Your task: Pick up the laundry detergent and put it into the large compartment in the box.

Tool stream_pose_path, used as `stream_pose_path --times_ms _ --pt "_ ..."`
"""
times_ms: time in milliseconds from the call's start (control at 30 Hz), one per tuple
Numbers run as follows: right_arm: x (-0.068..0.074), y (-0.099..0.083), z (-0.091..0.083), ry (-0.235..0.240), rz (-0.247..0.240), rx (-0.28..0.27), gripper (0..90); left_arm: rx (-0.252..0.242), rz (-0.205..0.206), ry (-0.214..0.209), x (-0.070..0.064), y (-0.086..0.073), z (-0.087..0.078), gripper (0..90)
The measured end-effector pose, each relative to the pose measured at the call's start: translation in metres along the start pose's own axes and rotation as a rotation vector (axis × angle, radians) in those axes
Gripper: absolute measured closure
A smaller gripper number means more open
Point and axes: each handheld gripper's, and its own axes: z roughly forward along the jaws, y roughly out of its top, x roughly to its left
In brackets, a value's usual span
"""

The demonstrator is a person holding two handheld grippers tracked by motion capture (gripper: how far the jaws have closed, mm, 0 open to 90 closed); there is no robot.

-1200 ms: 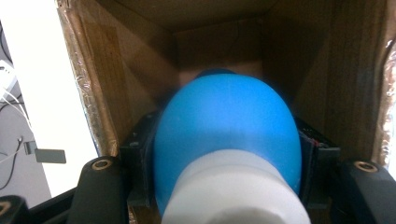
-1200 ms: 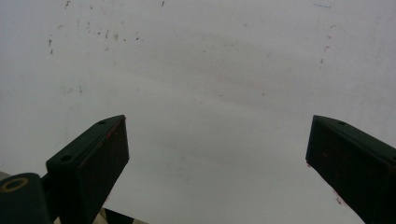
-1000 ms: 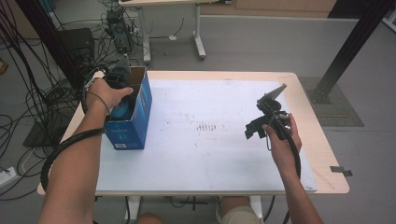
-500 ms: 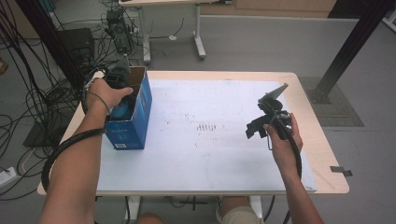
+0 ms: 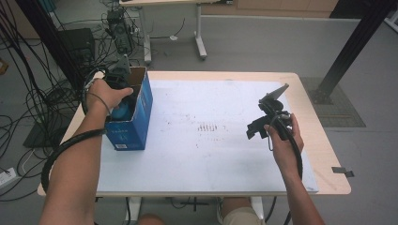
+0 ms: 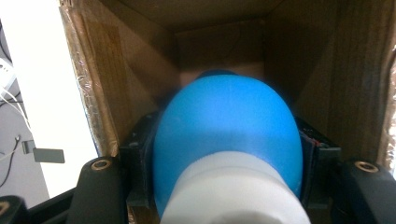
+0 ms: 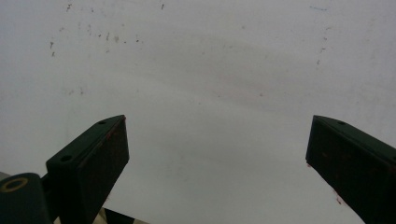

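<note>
At the left of the high view, the left gripper [image 5: 123,96] clenches a round blue-and-white ball-like object [image 6: 227,140] inside the open blue cardboard box [image 5: 136,123], long axis pointing downward, while the right gripper [image 5: 256,129] hangs released, far right.

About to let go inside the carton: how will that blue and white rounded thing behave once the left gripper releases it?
The blue and white object looks smooth and domed, so it may roll or settle sideways. The blue carton has close cardboard walls that should stop it quickly. The left gripper grips it at its widest part, so it seems rigid, though I cannot tell its weight.
</note>
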Motion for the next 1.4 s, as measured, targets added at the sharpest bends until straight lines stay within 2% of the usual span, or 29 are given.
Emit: stream_pose_path --times_ms 1400 --pt "0.0010 0.0005 -0.0013 0.000 -0.007 -0.004 5.8 0.002 0.001 0.012 -0.0034 0.0006 0.0005 36.5"
